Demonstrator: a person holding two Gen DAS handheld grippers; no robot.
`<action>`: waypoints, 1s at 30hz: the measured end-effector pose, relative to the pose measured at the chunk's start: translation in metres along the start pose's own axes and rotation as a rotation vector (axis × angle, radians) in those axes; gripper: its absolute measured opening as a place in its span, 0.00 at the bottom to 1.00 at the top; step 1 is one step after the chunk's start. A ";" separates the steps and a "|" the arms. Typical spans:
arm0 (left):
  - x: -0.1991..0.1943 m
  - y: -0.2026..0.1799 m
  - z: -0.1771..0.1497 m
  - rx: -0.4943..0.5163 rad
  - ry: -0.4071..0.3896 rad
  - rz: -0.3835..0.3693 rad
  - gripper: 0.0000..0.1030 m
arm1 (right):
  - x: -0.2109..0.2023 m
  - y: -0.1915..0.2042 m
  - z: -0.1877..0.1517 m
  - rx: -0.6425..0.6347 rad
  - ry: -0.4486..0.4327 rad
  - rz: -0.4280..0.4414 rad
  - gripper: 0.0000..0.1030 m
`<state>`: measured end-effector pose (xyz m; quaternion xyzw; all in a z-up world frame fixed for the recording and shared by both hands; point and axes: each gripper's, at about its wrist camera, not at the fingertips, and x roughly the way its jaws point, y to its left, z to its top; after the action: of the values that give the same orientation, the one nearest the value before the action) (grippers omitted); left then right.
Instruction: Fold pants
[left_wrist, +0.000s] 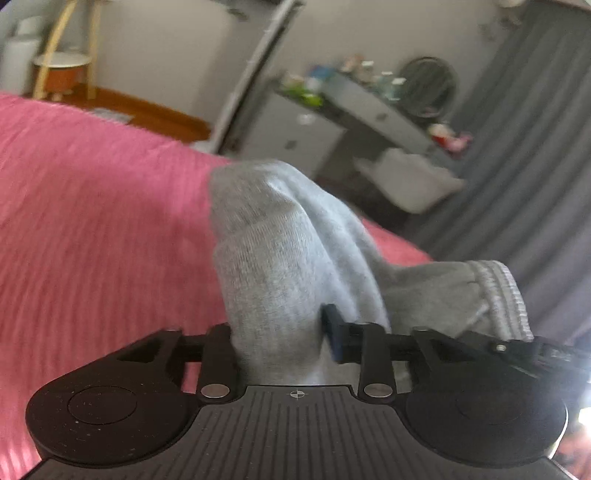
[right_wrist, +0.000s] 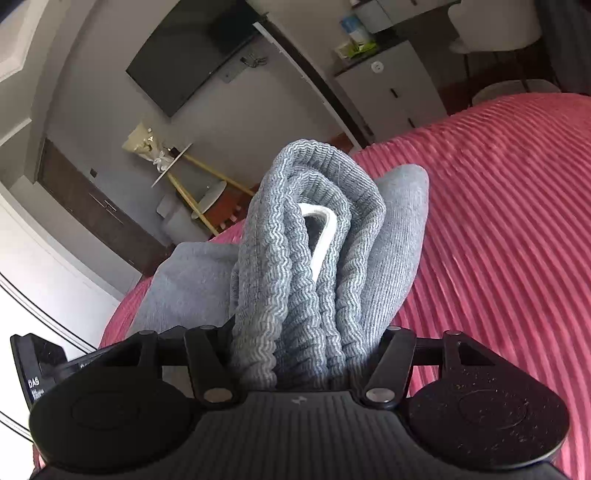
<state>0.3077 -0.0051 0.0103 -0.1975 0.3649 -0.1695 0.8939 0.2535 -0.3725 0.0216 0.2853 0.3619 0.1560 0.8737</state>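
Grey sweatpants (left_wrist: 280, 254) are held up over a pink ribbed bedspread (left_wrist: 92, 221). My left gripper (left_wrist: 277, 332) is shut on a bunched fold of the pants; a ribbed band (left_wrist: 506, 295) of them hangs at the right. My right gripper (right_wrist: 306, 347) is shut on the gathered elastic waistband (right_wrist: 306, 240), with a white drawstring (right_wrist: 325, 236) showing inside the folds. More grey cloth (right_wrist: 192, 280) trails down to the left onto the bedspread (right_wrist: 498, 240). The fingertips of both grippers are hidden by fabric.
Beyond the bed stand a white cabinet (left_wrist: 295, 140) with bottles on top, a grey curtain (left_wrist: 535, 147) and a wooden stool (left_wrist: 62, 70). The right wrist view shows a wall TV (right_wrist: 192, 51), a small round table (right_wrist: 173, 162) and a cabinet (right_wrist: 391, 85).
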 end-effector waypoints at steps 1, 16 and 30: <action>0.015 0.011 -0.002 -0.034 0.033 0.011 0.43 | 0.013 -0.003 0.003 0.004 0.004 -0.025 0.59; -0.043 0.077 -0.062 -0.317 -0.097 0.064 0.82 | 0.002 -0.024 -0.044 -0.072 -0.141 -0.327 0.94; -0.060 0.012 -0.106 -0.002 -0.038 0.307 0.83 | -0.014 -0.009 -0.083 -0.130 -0.151 -0.429 0.95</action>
<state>0.1923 0.0078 -0.0297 -0.1435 0.3741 -0.0269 0.9158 0.1848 -0.3548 -0.0240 0.1557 0.3370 -0.0323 0.9280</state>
